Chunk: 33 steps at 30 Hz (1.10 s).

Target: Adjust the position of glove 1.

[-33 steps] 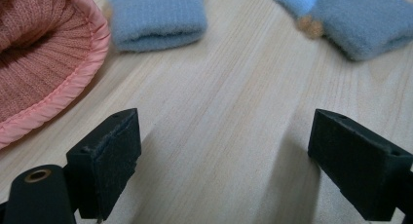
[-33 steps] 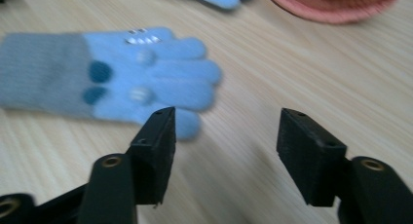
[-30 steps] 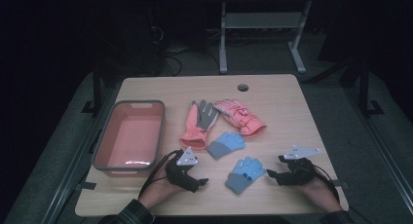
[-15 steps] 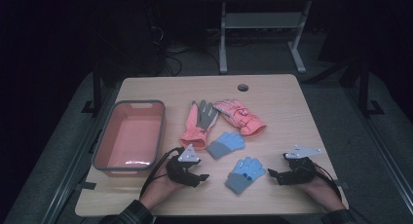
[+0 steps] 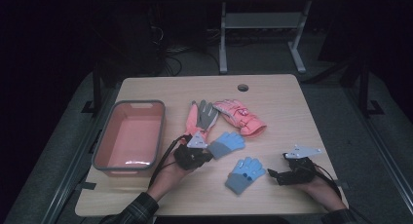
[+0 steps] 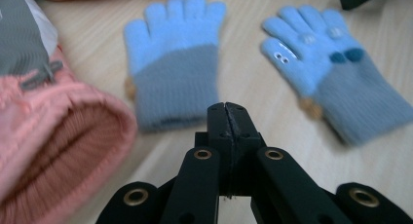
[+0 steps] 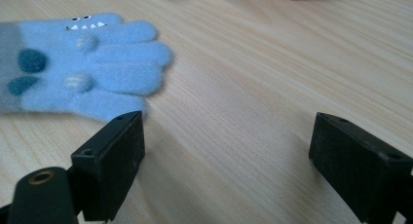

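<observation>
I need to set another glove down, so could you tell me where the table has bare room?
Free: the far strip of the table beyond the pink gloves, and the right side past them. Crowded: the middle, where the blue gloves lie between the grippers, beside the pink bin.

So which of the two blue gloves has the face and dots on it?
The blue glove nearer the person, by the right hand-held gripper; the other blue glove, beside the pink gloves, is plain.

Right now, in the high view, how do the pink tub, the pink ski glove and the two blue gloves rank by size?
1. pink tub
2. pink ski glove
3. blue gloves, near and far: look alike, unranked.
</observation>
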Tool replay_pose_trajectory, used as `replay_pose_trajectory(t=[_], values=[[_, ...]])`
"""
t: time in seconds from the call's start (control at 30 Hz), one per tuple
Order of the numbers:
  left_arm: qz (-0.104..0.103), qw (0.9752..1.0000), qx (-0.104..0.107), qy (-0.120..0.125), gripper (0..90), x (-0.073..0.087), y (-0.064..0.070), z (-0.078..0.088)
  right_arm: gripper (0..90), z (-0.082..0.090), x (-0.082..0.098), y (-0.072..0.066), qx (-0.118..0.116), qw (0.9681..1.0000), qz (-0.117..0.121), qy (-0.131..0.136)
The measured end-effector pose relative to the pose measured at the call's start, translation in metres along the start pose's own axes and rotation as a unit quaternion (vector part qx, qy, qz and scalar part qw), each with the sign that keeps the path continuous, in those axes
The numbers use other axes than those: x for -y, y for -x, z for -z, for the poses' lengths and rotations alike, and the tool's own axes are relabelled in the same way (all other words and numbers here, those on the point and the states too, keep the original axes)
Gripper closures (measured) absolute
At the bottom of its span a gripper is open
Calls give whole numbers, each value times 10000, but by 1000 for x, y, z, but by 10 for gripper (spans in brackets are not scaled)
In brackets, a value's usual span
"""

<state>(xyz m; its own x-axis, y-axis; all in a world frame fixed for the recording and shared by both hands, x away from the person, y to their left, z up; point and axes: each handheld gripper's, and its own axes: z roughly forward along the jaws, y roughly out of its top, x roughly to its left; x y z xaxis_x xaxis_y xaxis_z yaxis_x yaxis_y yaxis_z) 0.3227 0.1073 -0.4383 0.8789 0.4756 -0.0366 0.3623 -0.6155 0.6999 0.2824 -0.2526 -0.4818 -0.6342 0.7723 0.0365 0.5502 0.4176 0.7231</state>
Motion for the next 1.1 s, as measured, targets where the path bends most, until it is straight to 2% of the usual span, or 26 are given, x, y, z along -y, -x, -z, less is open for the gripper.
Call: replay_pose_trajectory(t=[0.43,0.57,0.67,0.8,1.1], values=[[-35,9999,-159,15,894,-25,-11,-31,123,0,0,0,-5,10000,-3,-4],[-54,9997,-235,-104,895,-28,-13,-46,124,0,0,0,-5,10000,-4,-4],[-3,9996,-169,-236,895,-25,-13,-53,124,0,0,0,-4,10000,-3,-3],[-20,9995,-141,-291,895,-25,-11,-52,124,0,0,0,-4,10000,-2,-2],[117,9991,87,-396,896,-15,-3,-41,125,0,0,0,-4,10000,-4,-3]])
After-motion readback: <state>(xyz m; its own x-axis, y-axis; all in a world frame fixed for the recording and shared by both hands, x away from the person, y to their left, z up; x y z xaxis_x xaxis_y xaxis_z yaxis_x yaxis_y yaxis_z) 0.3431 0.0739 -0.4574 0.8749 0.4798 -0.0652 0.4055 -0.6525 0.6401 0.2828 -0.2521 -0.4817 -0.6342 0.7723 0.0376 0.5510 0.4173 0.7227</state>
